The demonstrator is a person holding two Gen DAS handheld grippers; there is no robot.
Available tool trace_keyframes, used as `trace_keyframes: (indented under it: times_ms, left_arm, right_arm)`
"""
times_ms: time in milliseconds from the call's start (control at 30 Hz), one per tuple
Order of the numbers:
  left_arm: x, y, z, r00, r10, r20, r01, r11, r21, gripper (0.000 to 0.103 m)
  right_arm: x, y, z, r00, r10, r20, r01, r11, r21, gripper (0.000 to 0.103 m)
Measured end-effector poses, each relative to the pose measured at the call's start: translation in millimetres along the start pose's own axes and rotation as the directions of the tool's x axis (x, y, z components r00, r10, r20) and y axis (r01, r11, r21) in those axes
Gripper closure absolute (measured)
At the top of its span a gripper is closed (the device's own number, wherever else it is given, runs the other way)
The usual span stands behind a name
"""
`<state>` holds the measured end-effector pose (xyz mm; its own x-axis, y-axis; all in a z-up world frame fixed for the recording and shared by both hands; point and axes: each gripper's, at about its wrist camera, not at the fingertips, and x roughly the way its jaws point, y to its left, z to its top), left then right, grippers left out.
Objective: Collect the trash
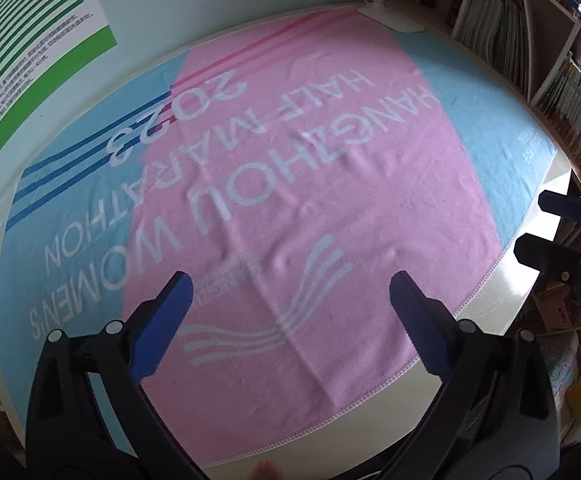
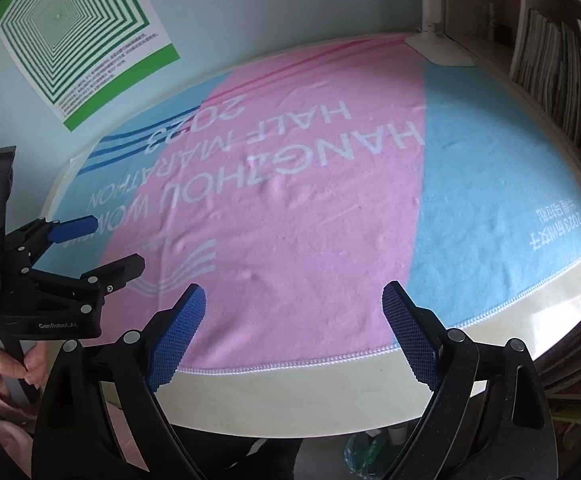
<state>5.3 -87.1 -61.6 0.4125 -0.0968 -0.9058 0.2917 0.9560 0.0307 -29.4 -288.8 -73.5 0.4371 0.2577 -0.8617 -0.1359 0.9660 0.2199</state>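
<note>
So the table [image 2: 490, 344] is a pale cream one with a rounded front edge, pushed up against a light wall. Pretty much the whole top is covered by a big towel [image 2: 310, 220], pink down the middle with light blue at both ends, lying flat with a few small wrinkles. White lettering on it reads HANGZHOU WOMEN'S HALF MARATHON 2023, upside down from here, plus a wavy white logo and some dark blue stripes. At the far right corner a white lamp base [image 1: 390, 16] sits on the towel's edge. Only a bare strip of tabletop shows along the near side.
</note>
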Motion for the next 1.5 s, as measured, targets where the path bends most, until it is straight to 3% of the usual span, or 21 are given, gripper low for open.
trace_keyframes:
  times_ms: [600,1500]
  left_arm:
    - [-3.6,56.0,-7.6,0.999,0.049,0.005,-0.048,0.986,-0.162,0.007]
    - [-3.1,69.9,-13.3,0.998,0.059,-0.002,-0.059,0.982,-0.178,0.007]
  right_arm:
    - [20.7,41.2,28.2,0.998,0.062,-0.024,-0.064,0.992,-0.107,0.014]
    - [26.9,58.8,35.9,0.997,0.070,-0.034,-0.074,0.989,-0.124,0.014]
